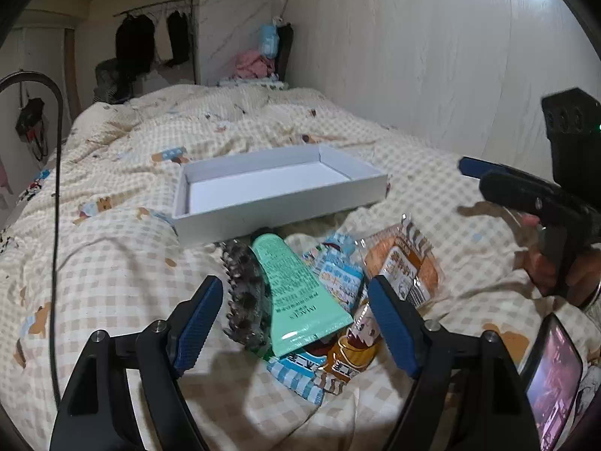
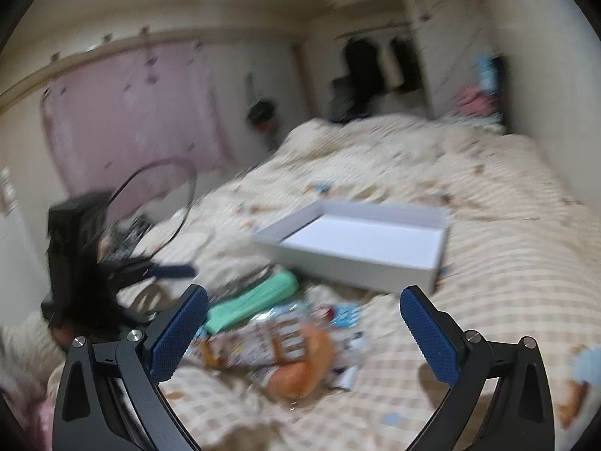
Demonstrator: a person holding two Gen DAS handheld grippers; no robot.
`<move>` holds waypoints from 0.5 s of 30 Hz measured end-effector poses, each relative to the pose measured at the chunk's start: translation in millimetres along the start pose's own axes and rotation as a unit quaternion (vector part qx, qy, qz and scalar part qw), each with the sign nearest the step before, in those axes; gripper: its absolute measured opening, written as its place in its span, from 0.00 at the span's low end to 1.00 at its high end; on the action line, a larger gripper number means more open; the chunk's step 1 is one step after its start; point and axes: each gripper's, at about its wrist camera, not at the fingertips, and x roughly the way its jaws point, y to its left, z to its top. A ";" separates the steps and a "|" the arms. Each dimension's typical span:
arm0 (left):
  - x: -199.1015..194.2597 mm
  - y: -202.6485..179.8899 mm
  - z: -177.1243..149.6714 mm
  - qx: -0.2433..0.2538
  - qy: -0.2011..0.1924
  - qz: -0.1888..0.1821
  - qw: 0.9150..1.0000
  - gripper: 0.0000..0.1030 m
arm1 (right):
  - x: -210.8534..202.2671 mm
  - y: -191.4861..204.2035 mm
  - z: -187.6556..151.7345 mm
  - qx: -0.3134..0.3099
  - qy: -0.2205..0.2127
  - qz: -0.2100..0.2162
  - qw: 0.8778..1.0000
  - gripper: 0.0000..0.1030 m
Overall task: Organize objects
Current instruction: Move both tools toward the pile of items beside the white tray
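Blue-padded L gripper (image 1: 296,323) & R gripper (image 2: 303,332) tilted down, jaws apart.

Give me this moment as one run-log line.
left gripper: open over green tube | right gripper: open, empty | white box: empty

Both wrist views look forward and downward, close over the bed (image 1: 112,263); each shares the white box (image 1: 280,203) and snack pile (image 2: 270,345) mid-frame.
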 end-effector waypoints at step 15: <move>1.7 2.3 -0.1 -0.007 0.002 -0.013 1.000 0.56 | 6.9 0.9 -0.4 0.008 0.017 0.017 1.000 0.33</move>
